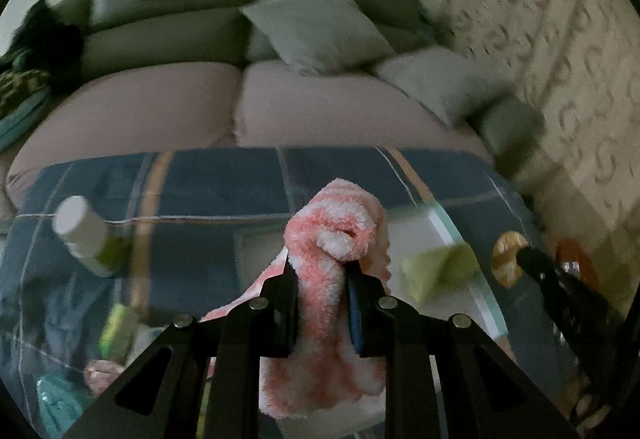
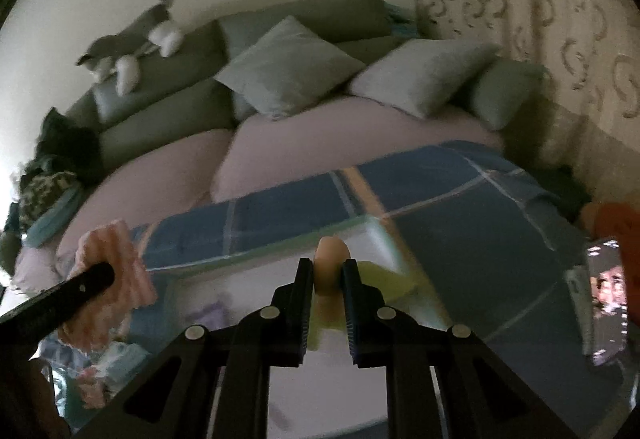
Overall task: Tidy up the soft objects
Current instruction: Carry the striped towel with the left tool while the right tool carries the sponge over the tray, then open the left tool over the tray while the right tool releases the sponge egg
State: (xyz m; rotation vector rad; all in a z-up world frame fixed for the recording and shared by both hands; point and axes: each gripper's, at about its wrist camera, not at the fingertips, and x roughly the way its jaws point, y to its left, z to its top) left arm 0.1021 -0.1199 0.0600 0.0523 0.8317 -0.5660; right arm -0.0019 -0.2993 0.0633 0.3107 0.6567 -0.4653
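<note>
Left wrist view, far left: white-capped bottle (image 1: 86, 235) with a green label, a smooth cylinder, blurred, tilting over the glass table (image 1: 460, 235). Below it a yellow-green sponge-like block (image 1: 118, 331), too blurred to name.

Centre: left gripper (image 1: 322, 275) is pinching a fluffy pink-and-white striped towel (image 1: 332, 239). The black fingers are pressing into the terry pile from both sides, the top bunching into a soft roll above the pads, the rest hanging down between the arms. So the towel is in the air over the table, not lying on it.

Right of it: a pale green blurred block (image 1: 436, 271) under the glass, then the right gripper's dark finger tip crossing an orange-tan round object (image 1: 506, 251).

Right wrist view: the right gripper (image 2: 329, 275) is pinching that same object, a small smooth peach-tan rounded piece with a domed top, squeezed between ribbed pads. What it is cannot be told. It is sitting above the table edge. The towel is showing at this view's far left, beside the left gripper's black arm.

Surface and room: clear glass tabletop with a greenish edge, and a blue plaid cloth (image 1: 224, 179) with orange and white lines behind it. Beyond, a sofa (image 2: 168, 175) with mauve seat cushions and grey-green back cushions. Patterned curtain (image 2: 560, 19) at right with crescent motifs, plain wall at left.

Counts: two grippers, one towel, one bottle, two loose throw pillows (image 2: 284, 67), one grey-and-white plush cat (image 2: 132, 51) on the sofa back.
</note>
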